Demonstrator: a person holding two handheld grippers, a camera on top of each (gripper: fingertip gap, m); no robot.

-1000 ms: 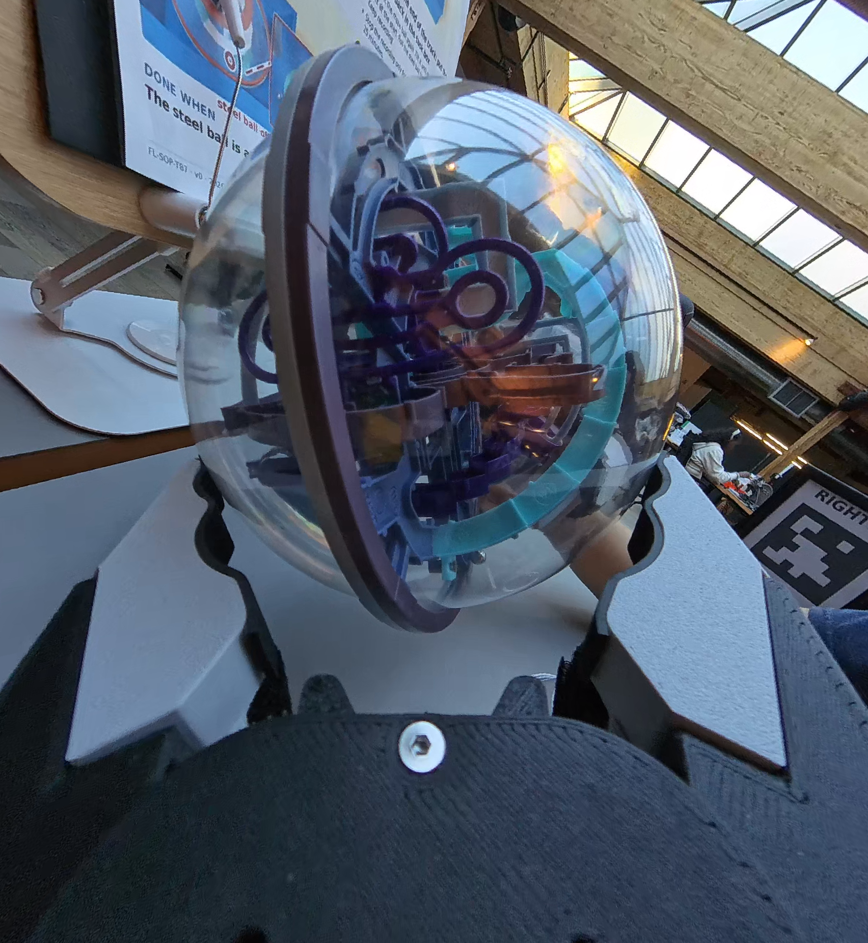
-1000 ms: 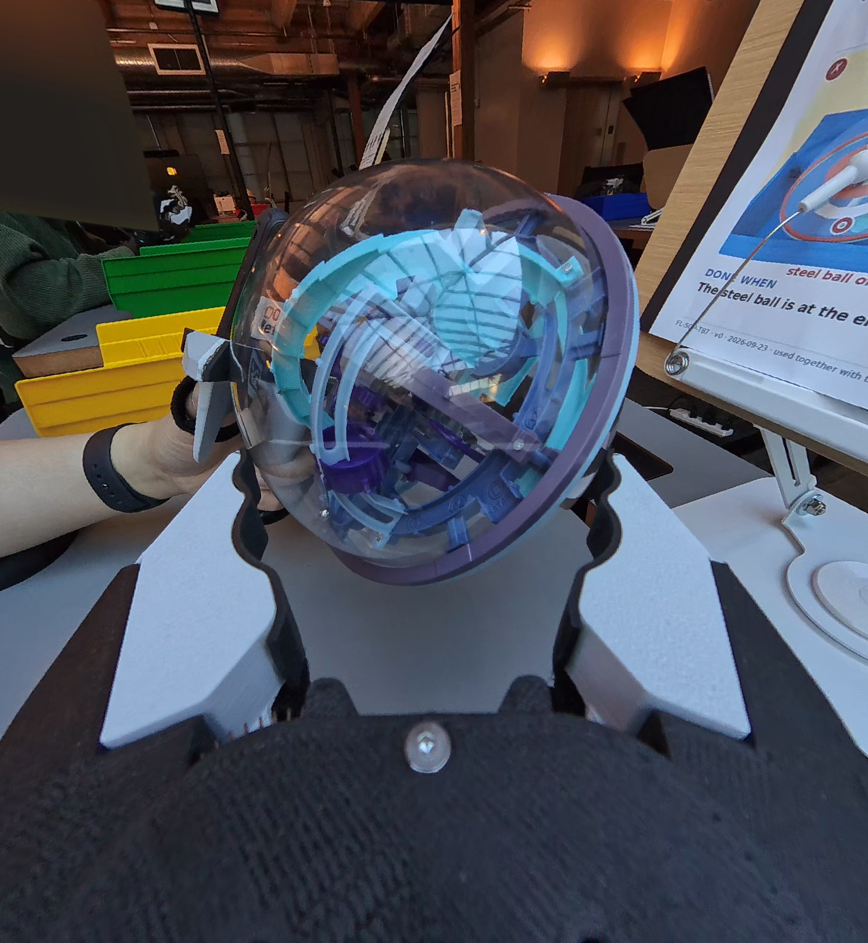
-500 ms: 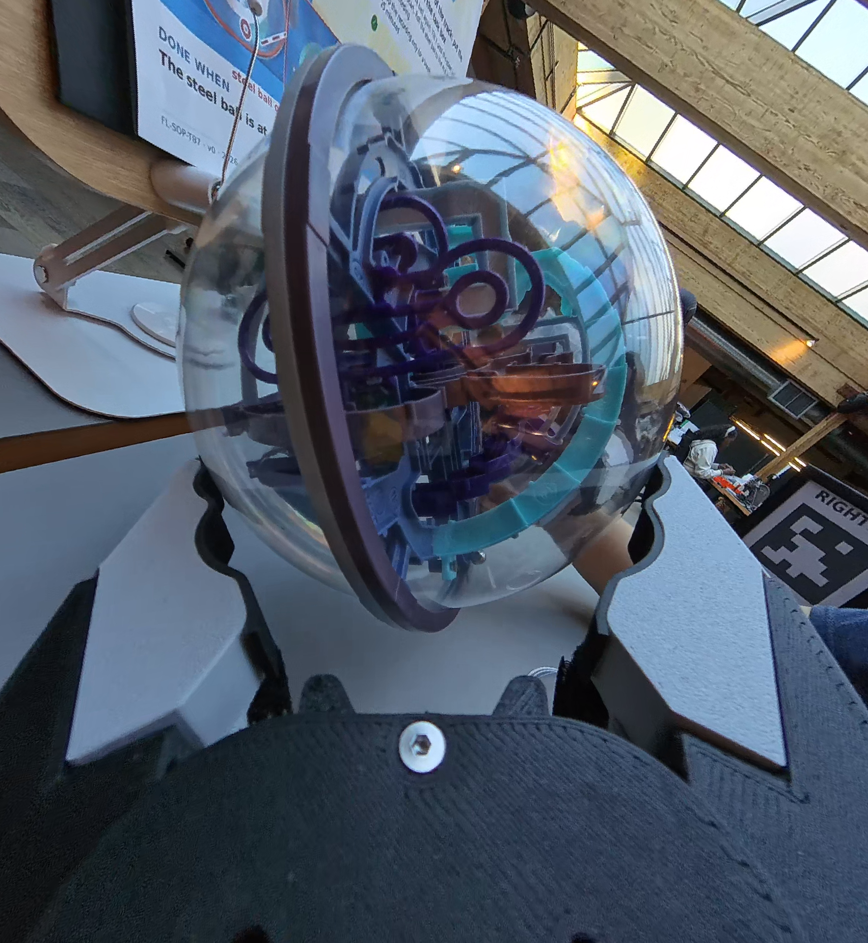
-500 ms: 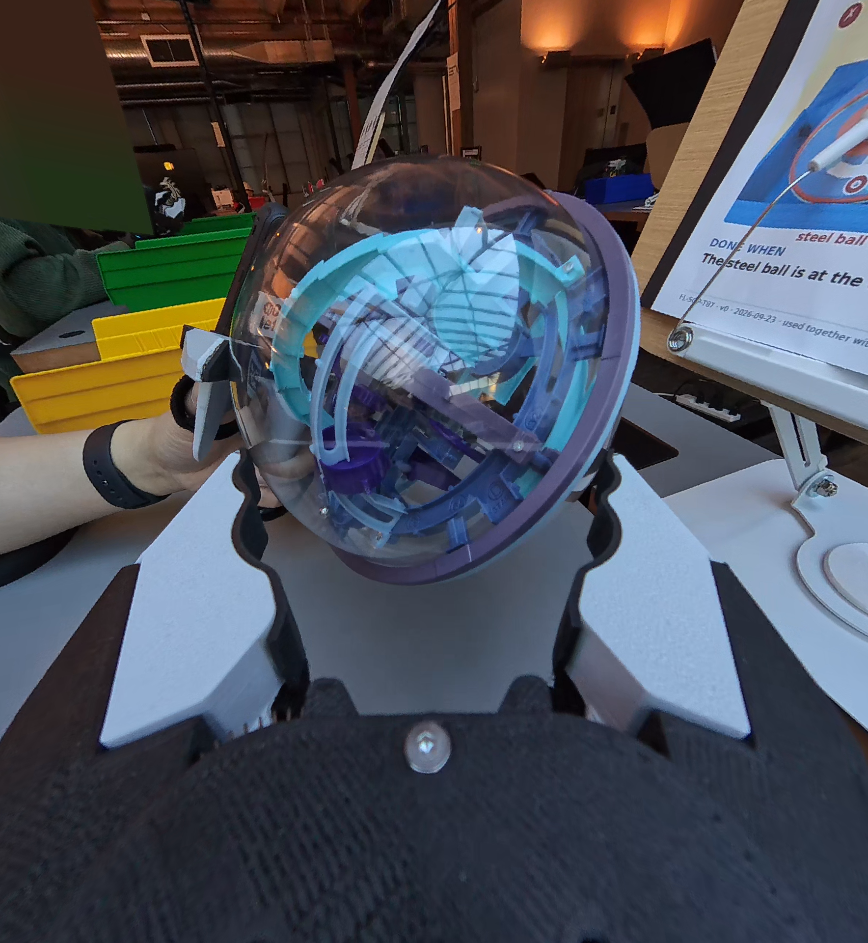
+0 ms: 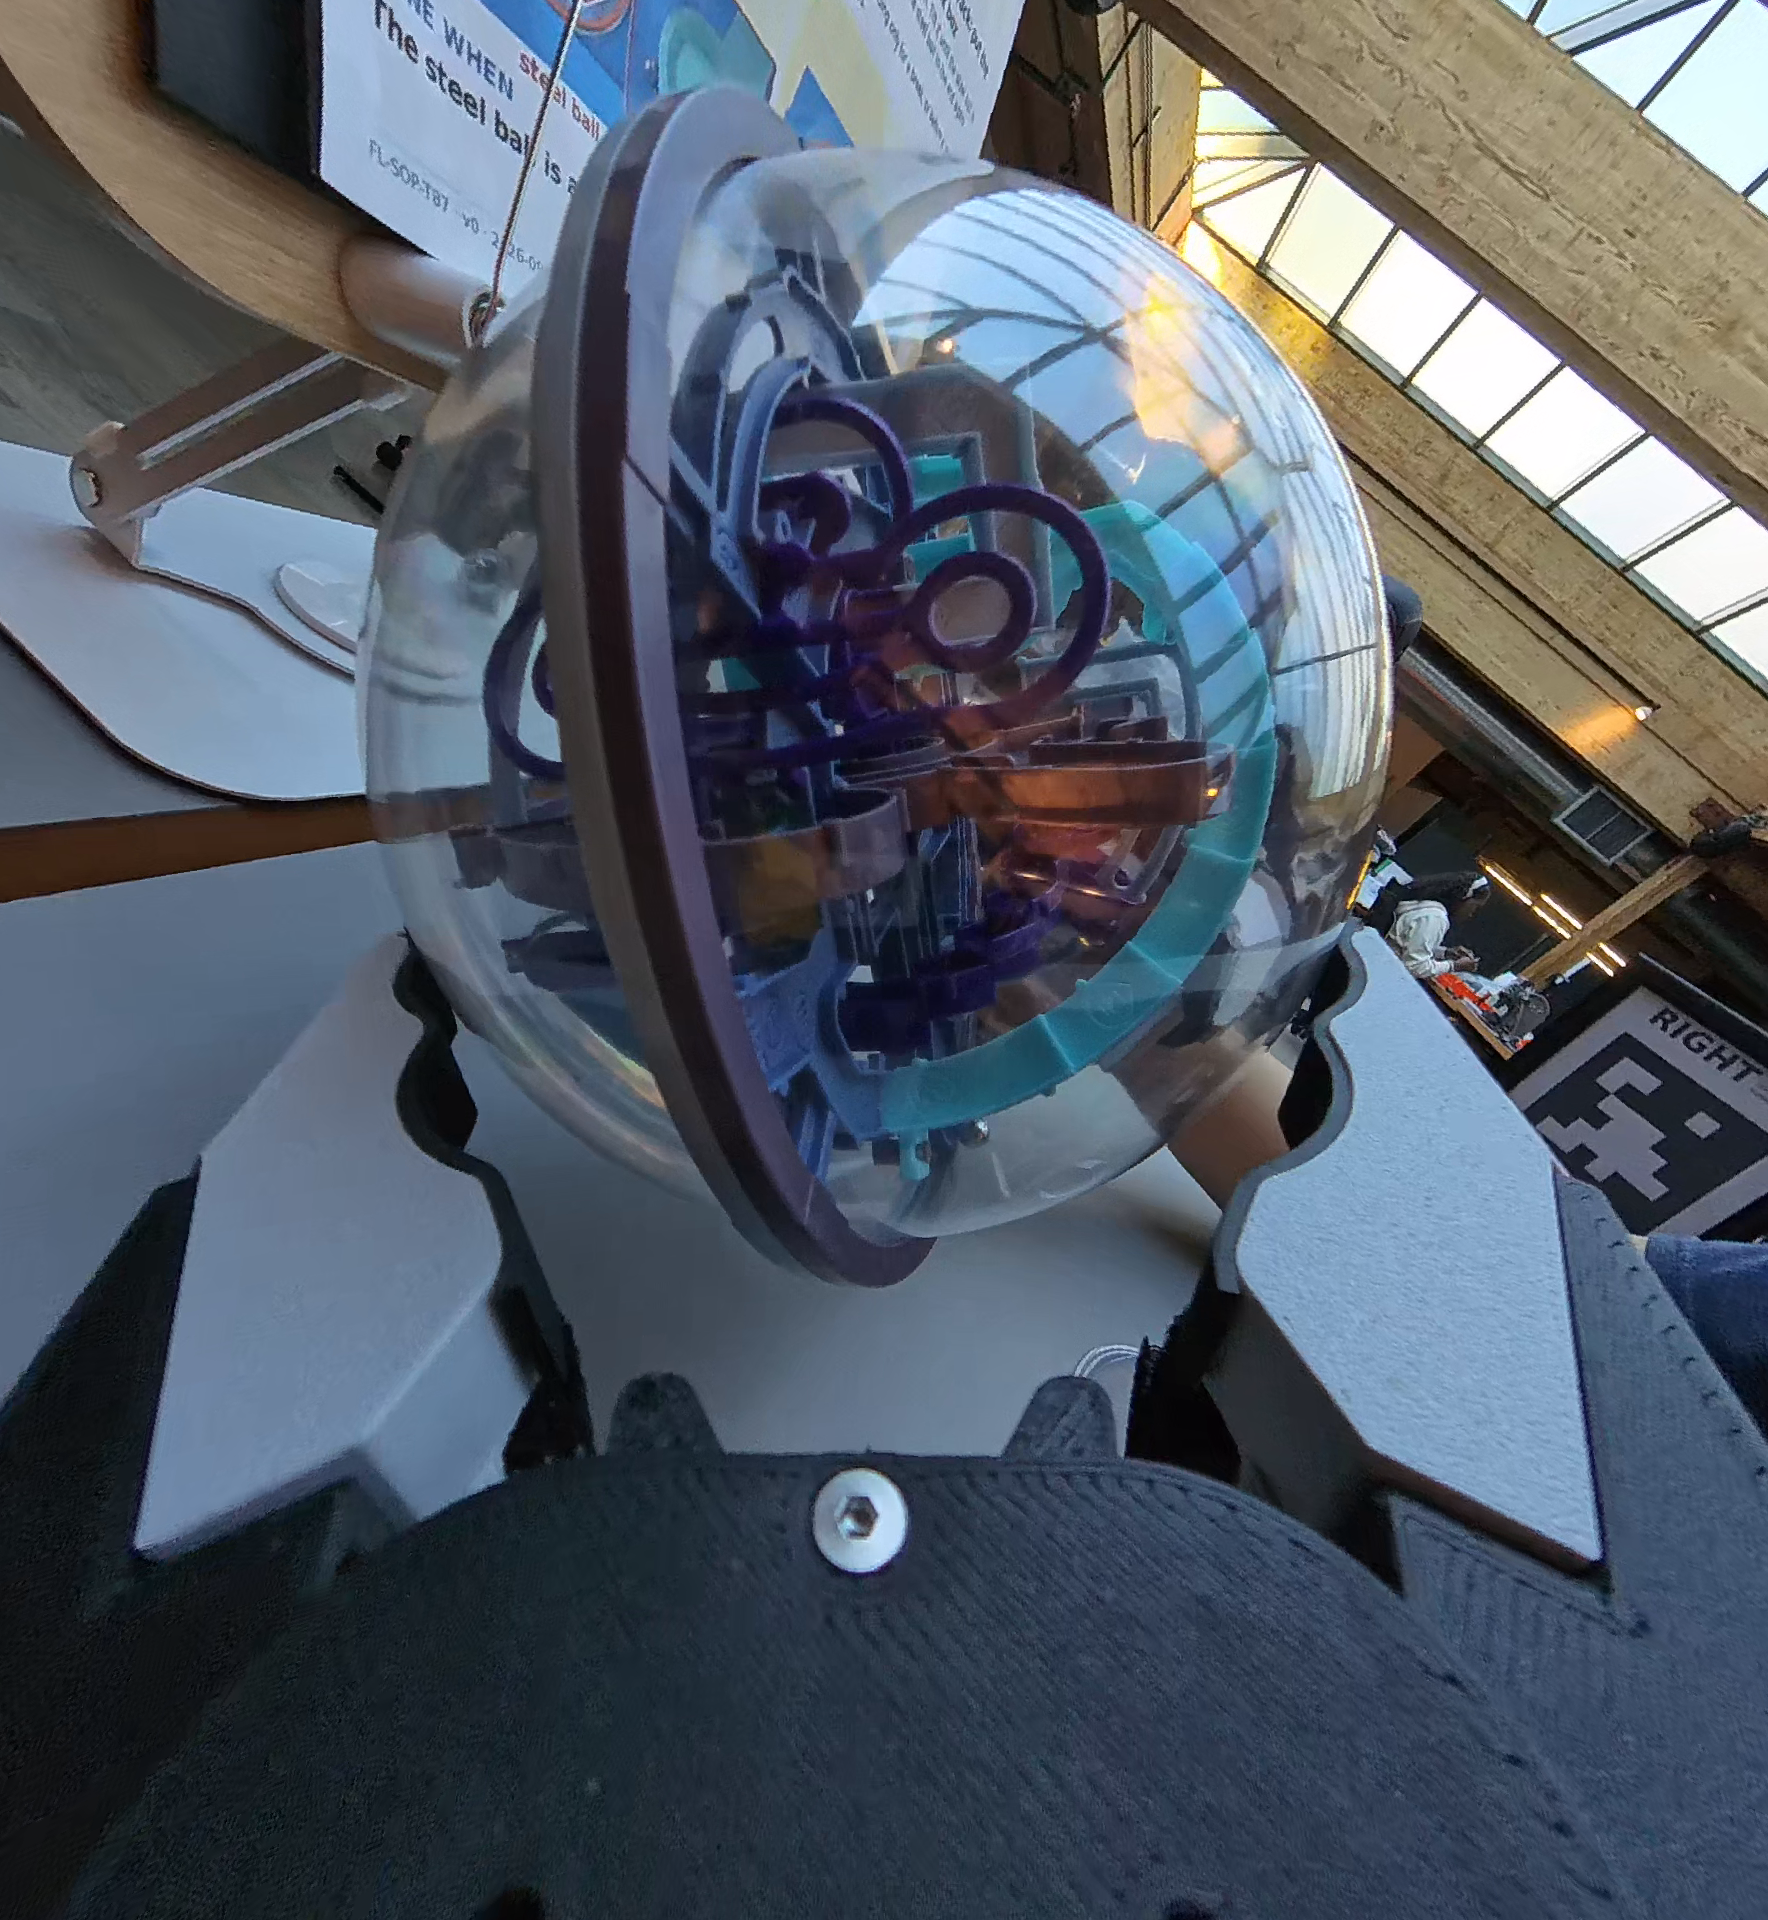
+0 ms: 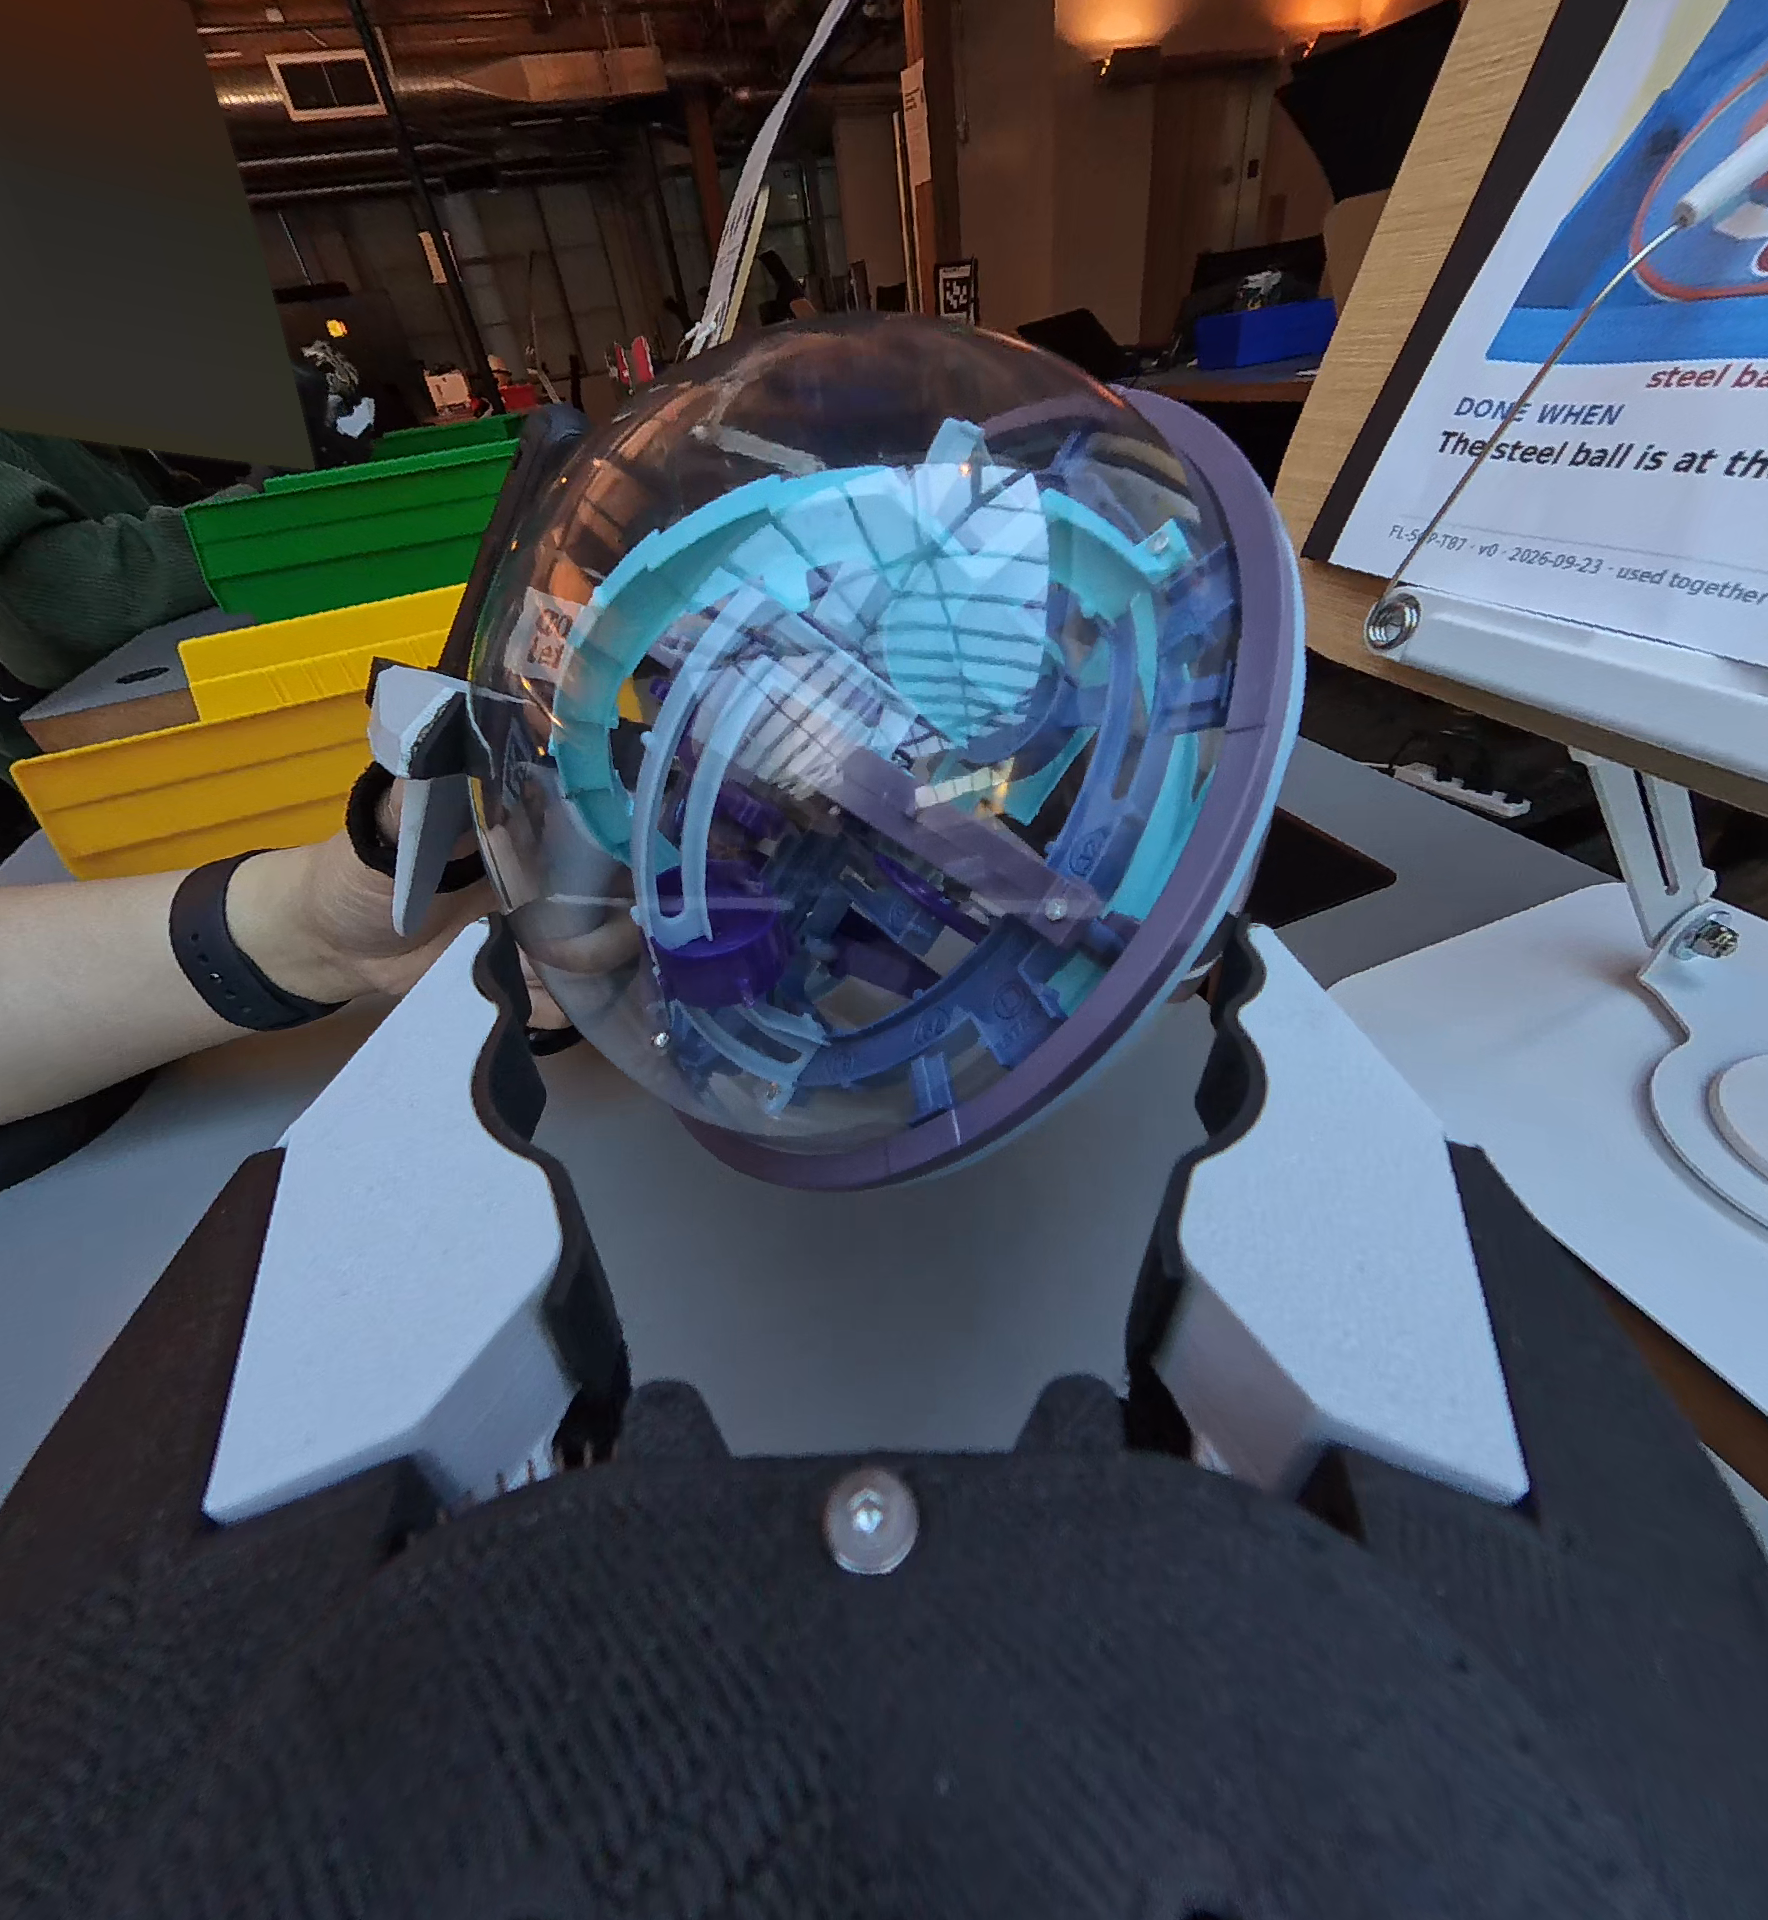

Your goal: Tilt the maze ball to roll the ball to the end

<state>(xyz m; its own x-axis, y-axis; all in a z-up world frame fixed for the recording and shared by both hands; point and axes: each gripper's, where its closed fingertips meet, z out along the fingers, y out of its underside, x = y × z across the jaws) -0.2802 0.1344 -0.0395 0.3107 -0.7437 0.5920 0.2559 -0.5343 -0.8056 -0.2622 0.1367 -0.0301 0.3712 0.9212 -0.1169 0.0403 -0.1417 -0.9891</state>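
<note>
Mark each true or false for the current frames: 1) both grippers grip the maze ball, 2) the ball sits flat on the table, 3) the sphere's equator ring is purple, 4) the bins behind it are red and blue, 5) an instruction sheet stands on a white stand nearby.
1) True. The left gripper and the right gripper each have their fingers against the sides of the maze ball.
2) False. It is held up off the grey table, tilted.
3) True. The equator ring is purple.
4) False. The bins are green and yellow.
5) True. The instruction sheet rests on a white stand to the right.
</note>
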